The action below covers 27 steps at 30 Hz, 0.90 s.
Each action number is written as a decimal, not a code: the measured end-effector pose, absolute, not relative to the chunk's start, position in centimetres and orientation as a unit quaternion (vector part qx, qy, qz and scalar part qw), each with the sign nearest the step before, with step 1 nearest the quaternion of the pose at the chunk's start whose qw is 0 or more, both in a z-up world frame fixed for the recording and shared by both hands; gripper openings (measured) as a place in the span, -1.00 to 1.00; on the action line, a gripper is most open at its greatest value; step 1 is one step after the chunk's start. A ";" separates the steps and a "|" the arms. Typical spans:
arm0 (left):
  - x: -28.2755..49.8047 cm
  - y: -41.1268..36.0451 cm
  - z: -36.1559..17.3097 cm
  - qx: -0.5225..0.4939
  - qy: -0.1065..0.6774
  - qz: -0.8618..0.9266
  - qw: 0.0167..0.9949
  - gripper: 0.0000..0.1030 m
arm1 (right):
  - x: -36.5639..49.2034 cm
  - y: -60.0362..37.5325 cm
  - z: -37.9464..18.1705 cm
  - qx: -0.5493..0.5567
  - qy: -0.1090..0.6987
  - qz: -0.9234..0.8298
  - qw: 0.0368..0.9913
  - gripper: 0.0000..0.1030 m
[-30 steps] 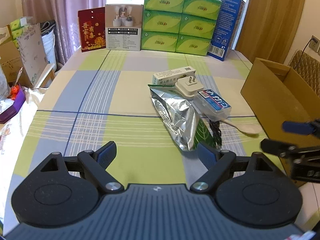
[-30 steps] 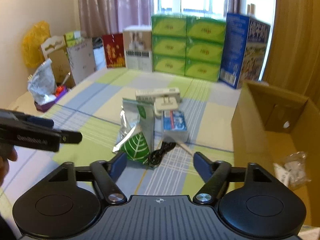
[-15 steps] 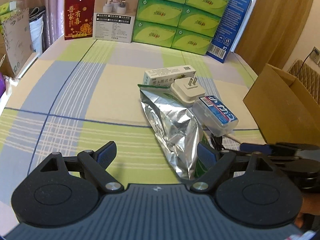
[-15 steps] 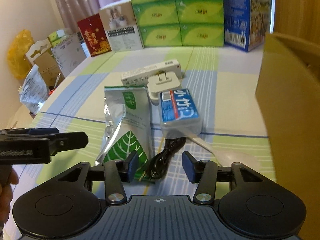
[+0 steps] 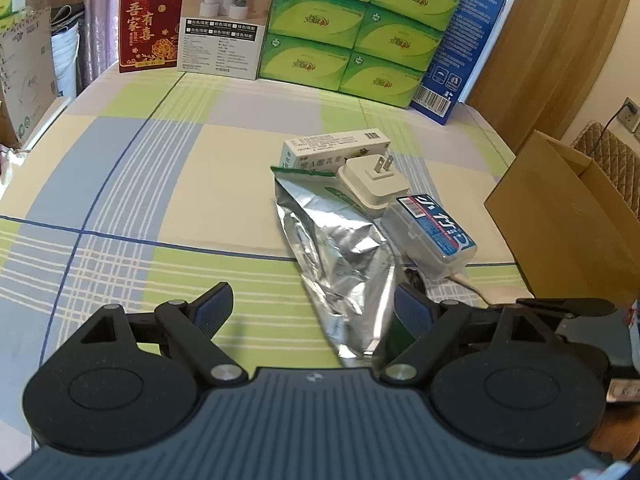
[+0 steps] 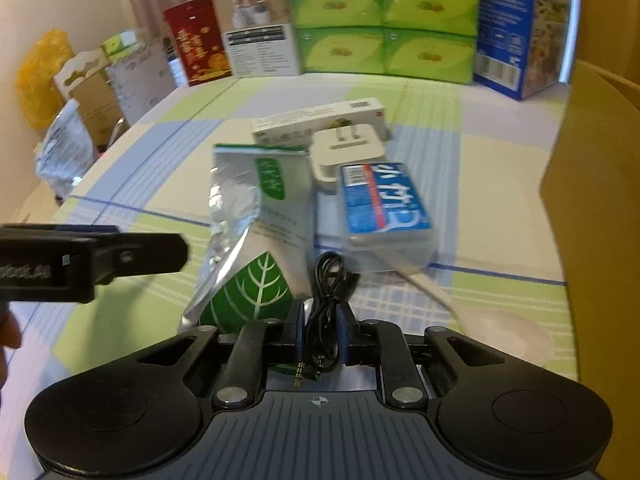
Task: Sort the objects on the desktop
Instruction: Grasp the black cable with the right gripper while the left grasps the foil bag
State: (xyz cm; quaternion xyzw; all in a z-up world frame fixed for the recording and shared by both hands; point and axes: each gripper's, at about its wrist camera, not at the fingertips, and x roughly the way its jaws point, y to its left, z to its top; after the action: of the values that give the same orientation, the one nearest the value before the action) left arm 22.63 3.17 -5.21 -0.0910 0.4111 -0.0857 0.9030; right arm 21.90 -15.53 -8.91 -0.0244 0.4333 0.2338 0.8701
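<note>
A coiled black audio cable [image 6: 329, 300] lies on the checked cloth, and my right gripper [image 6: 322, 330] is shut on it. Just behind it sit a silver foil pouch with a green leaf [image 6: 256, 240], a clear box with a blue label [image 6: 382, 204], a white plug adapter [image 6: 348, 148], a long white carton [image 6: 316, 120] and a white plastic spoon [image 6: 492, 328]. My left gripper [image 5: 312, 310] hovers open over the near end of the foil pouch [image 5: 344, 256], with nothing between its fingers. The plug adapter [image 5: 374, 182] and the blue-label box [image 5: 430, 232] lie to its right.
An open cardboard box [image 5: 560, 216] stands at the right edge of the table. Green tissue packs [image 5: 360, 28], a blue box [image 5: 460, 48], a white product box [image 5: 228, 20] and a red bag [image 5: 148, 28] line the back. Bags and cartons crowd the left side [image 6: 64, 148].
My right gripper moved forward and down and shut on the black cable. My left gripper crept forward toward the foil pouch and stayed open.
</note>
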 end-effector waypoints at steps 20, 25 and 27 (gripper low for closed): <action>25.6 0.4 -8.6 -0.050 0.458 -0.131 0.878 0.19 | 20.3 -15.3 -8.6 -0.077 0.433 0.224 0.870 -0.78; 24.1 0.9 -8.1 -0.071 0.472 -0.133 0.869 -0.02 | 19.7 -15.8 -8.4 -0.066 0.440 0.221 0.868 -0.78; 22.7 0.7 -7.7 -0.064 0.479 -0.136 0.865 -0.05 | 18.6 -16.1 -8.3 -0.063 0.443 0.219 0.867 -0.78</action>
State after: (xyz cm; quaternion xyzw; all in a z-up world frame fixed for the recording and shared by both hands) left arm 22.70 0.67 -7.68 -0.0642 0.4790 -0.1359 0.8648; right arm 18.60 -16.12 -8.29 -0.0633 0.4430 0.2189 0.8671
